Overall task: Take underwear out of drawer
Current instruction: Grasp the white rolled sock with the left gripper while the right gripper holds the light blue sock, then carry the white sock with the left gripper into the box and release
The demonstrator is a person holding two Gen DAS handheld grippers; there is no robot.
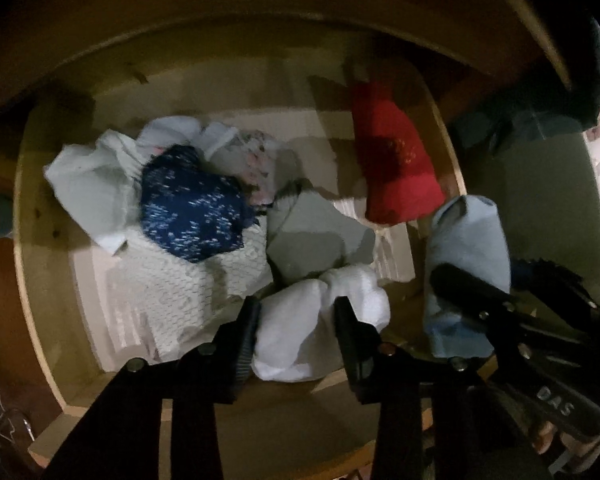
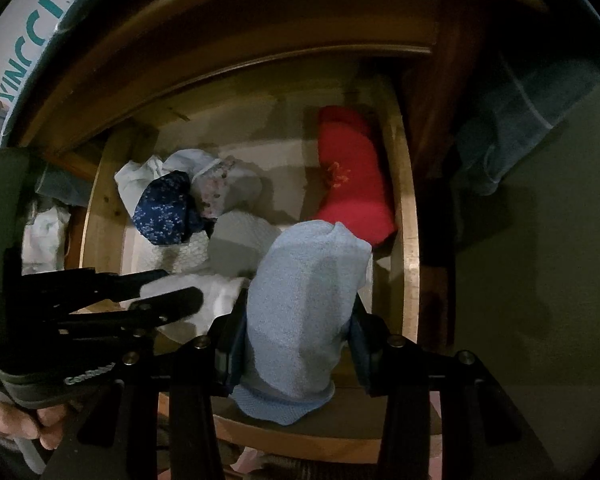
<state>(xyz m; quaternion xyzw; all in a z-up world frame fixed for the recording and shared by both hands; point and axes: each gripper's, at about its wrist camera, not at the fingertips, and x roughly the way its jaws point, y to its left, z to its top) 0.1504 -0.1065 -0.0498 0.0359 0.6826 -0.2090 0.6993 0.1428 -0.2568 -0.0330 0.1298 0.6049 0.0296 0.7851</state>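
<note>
1. Below the left tool (image 1: pixel 296 336), inside the open wooden drawer (image 1: pixel 40 248), a white bundled cloth (image 1: pixel 320 328) sits between its fingers, pinched at both sides.
2. Around it lie a navy speckled garment (image 1: pixel 192 208), a grey folded piece (image 1: pixel 316 236) and a red knitted item (image 1: pixel 396 164).
3. From the right wrist view, the right tool (image 2: pixel 296 344) clamps a pale blue terry underwear piece (image 2: pixel 304 300) raised over the drawer's front; a hand (image 2: pixel 24 420) shows only here.

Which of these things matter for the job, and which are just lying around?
For the job:
- drawer
- white garment in the left gripper
- light blue garment in the right gripper
- navy patterned garment
- red garment

Lying about:
- box with teal lettering
</note>
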